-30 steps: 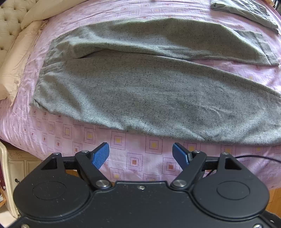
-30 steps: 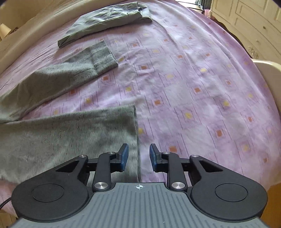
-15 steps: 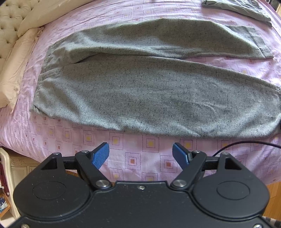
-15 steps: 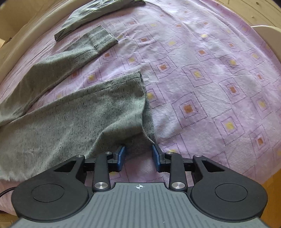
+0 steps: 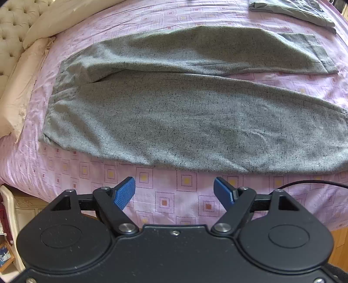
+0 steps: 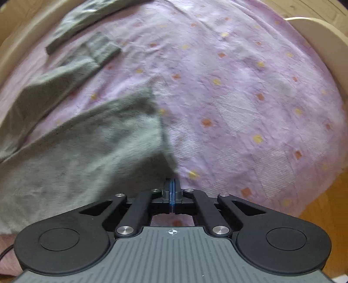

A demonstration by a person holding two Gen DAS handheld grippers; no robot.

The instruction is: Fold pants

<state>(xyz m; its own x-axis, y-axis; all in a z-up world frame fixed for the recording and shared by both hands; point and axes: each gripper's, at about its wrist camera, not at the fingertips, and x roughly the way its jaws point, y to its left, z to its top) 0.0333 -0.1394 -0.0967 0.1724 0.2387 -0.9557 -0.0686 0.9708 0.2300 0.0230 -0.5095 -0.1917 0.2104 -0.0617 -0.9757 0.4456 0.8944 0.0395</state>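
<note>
Grey speckled pants (image 5: 184, 113) lie spread flat on the pink patterned bedsheet (image 5: 165, 200), waistband to the left, both legs running right. My left gripper (image 5: 174, 192) is open and empty, just in front of the near leg's lower edge, not touching it. In the right wrist view my right gripper (image 6: 172, 191) is shut on the hem corner of the near pant leg (image 6: 91, 152) and lifts it off the sheet. The far leg's cuff (image 6: 102, 49) lies flat beyond.
Another folded grey garment (image 5: 291, 9) lies at the far side of the bed; it also shows in the right wrist view (image 6: 87, 19). Cream pillows (image 5: 24, 76) and a tufted headboard are at the left. A cream footboard (image 6: 322, 41) curves at the right. Wooden floor lies below.
My right gripper has closed on the near leg's hem corner and raised it, so the cloth bunches. The left gripper stays open and has drawn back slightly.
</note>
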